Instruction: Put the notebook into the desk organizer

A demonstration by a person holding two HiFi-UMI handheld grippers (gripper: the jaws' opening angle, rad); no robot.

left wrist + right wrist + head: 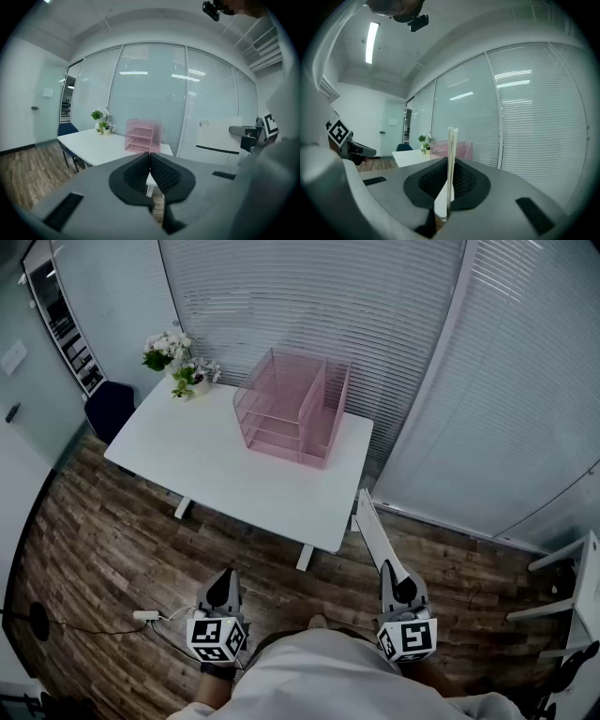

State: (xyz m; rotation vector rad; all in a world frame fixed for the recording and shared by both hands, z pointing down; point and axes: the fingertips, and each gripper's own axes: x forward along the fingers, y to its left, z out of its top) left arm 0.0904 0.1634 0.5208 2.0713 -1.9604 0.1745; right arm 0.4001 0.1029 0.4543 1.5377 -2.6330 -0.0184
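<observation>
A pink wire desk organizer (289,411) with several shelves stands on the white table (206,470), toward its far right side. My right gripper (397,589) is shut on a white notebook (375,535), which sticks up edge-on between the jaws (451,159) in the right gripper view. It is held over the floor, short of the table's right front corner. My left gripper (222,592) hangs over the floor too, its jaws shut with nothing in them (150,164). From the left gripper view the organizer (140,136) and the notebook (218,136) show ahead.
A small pot of white flowers (178,360) sits at the table's far left corner. A dark blue chair (111,409) stands left of the table. Glass walls with blinds (375,324) run behind and to the right. A cable and plug (145,617) lie on the wooden floor.
</observation>
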